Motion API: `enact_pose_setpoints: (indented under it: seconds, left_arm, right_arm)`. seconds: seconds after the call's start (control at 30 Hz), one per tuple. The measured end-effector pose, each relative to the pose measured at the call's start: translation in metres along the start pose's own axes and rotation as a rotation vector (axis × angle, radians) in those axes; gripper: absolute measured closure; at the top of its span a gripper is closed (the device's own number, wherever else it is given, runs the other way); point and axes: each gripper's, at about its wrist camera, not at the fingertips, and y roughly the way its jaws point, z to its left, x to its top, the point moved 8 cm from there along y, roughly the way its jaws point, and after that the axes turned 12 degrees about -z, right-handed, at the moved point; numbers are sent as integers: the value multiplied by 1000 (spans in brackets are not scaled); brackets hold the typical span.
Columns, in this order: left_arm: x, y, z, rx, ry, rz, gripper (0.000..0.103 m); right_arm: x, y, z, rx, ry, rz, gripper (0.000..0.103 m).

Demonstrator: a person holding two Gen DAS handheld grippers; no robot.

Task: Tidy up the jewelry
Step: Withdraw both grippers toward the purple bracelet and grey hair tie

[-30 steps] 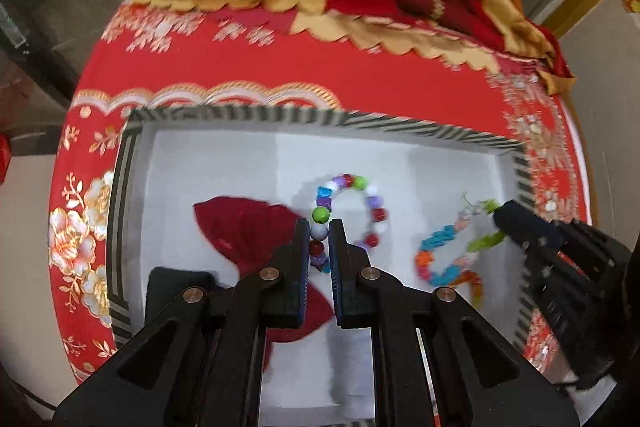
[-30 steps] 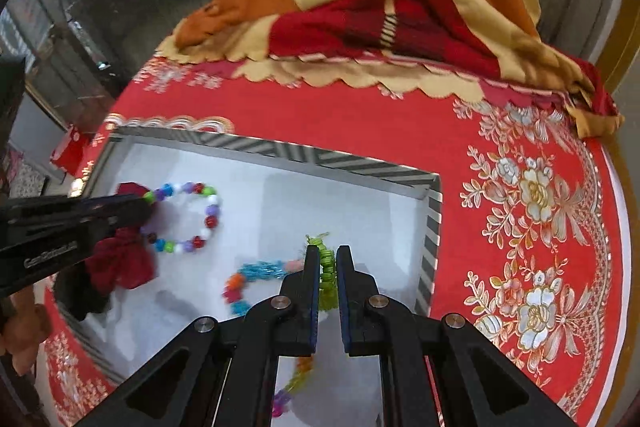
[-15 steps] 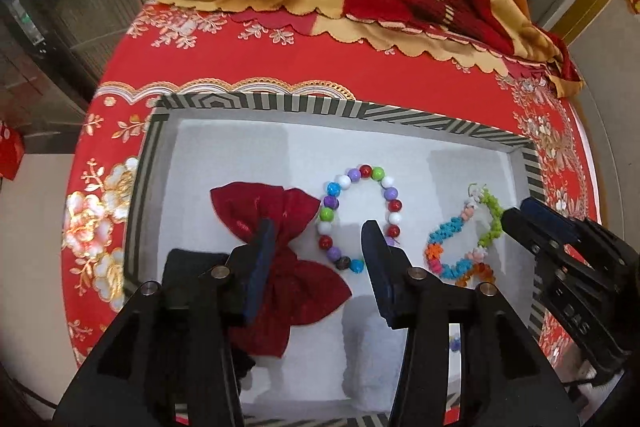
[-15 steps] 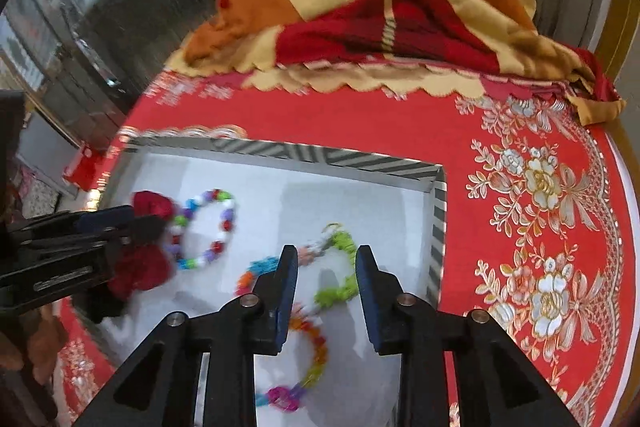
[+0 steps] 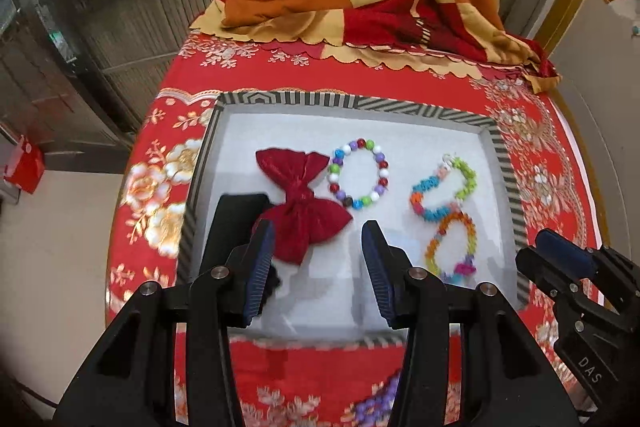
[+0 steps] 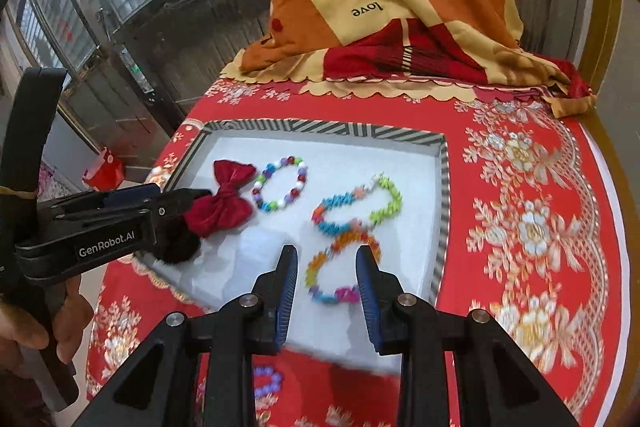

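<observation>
Tray: bow, bead ring, long chain laid inside. Left gripper and right gripper: jaws apart, empty. Purple beads outside tray should be approached squarely.

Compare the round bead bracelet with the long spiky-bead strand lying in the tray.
The round bead bracelet lies as one open ring; the spiky-bead strand is longer and twists into a figure eight. The bracelet has smooth round beads, the strand jagged ones. The bracelet sits beside the red bow, the strand near the tray wall on the other side. Both are multicoloured, flat on the white floor and held by neither gripper.
</observation>
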Motion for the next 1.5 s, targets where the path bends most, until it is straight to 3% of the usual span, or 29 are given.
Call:
enact_pose_setpoints:
  seconds: [0.3, 0.43, 0.77, 1.17, 1.5]
  left_arm:
    - [-31, -34, 2, 17, -8, -15, 58]
    - [-43, -46, 4, 20, -26, -16, 58]
    - [-68, -74, 4, 41, -42, -32, 58]
    - [-82, -92, 7, 40, -66, -37, 58]
    - [-99, -81, 19, 10, -119, 42, 58]
  right_arm:
    - [-29, -37, 8, -9, -11, 1, 74]
    - [-42, -50, 9, -19, -7, 4, 68]
    - [-56, -71, 19, -17, -23, -3, 65]
    - [-71, -82, 22, -16, -39, 12, 64]
    - [-113, -65, 18, 4, -42, 109, 63]
